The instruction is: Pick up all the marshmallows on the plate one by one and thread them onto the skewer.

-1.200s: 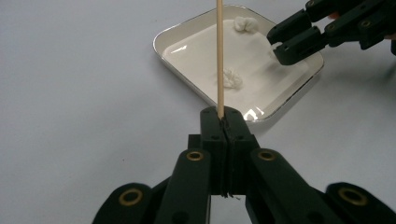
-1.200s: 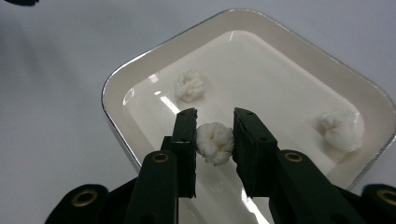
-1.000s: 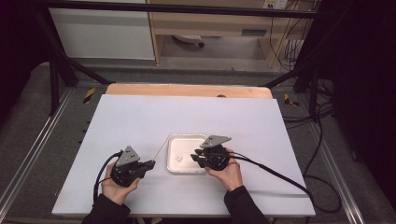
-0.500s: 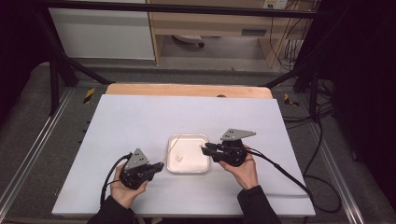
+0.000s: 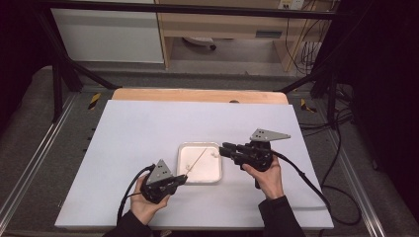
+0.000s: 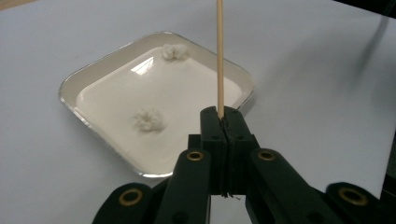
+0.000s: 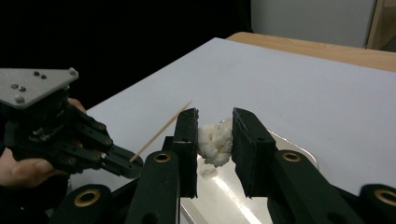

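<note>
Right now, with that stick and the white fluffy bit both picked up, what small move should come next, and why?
Probably bring the two together: the left tool pinches the wooden skewer, the right tool holds a white puffy piece, and the skewer tip is apart from it.

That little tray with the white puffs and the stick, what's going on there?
A person works two hand-held grippers over a white tray. The left gripper is shut on a thin wooden skewer that points out over the tray. The right gripper holds one white fluffy piece between its jaws, lifted above the tray. Two more pieces lie in it.
</note>
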The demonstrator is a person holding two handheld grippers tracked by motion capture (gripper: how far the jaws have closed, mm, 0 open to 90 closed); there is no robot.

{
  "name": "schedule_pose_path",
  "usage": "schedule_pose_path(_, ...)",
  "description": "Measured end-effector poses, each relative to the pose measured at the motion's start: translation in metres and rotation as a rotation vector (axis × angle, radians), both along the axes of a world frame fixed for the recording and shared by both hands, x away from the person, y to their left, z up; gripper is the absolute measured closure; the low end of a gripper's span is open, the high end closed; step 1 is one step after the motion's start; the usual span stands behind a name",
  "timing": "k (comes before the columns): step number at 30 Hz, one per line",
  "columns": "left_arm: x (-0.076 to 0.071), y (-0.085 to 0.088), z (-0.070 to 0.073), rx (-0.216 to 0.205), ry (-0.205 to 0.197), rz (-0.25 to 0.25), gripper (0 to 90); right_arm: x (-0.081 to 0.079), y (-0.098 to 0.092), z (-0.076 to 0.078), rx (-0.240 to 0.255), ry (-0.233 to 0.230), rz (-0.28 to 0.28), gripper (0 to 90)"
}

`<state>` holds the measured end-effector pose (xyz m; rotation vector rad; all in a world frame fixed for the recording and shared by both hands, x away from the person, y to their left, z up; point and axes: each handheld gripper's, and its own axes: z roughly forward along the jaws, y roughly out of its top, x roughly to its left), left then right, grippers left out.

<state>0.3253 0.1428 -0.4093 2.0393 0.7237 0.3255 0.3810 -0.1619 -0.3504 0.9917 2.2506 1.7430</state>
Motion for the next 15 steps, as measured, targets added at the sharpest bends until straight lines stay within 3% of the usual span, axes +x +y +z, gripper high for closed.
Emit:
schedule_pose_path(7,-0.001,-0.018,0.003,-0.001,-0.017,-0.037,88.7,0.0,-0.007,0.008,0.051,-0.009,-0.008,72.0)
schedule_pose_path(15,-0.004,-0.021,0.002,-0.002,-0.025,-0.049,88.7,0.002,-0.007,0.008,0.082,0.005,0.0,72.3)
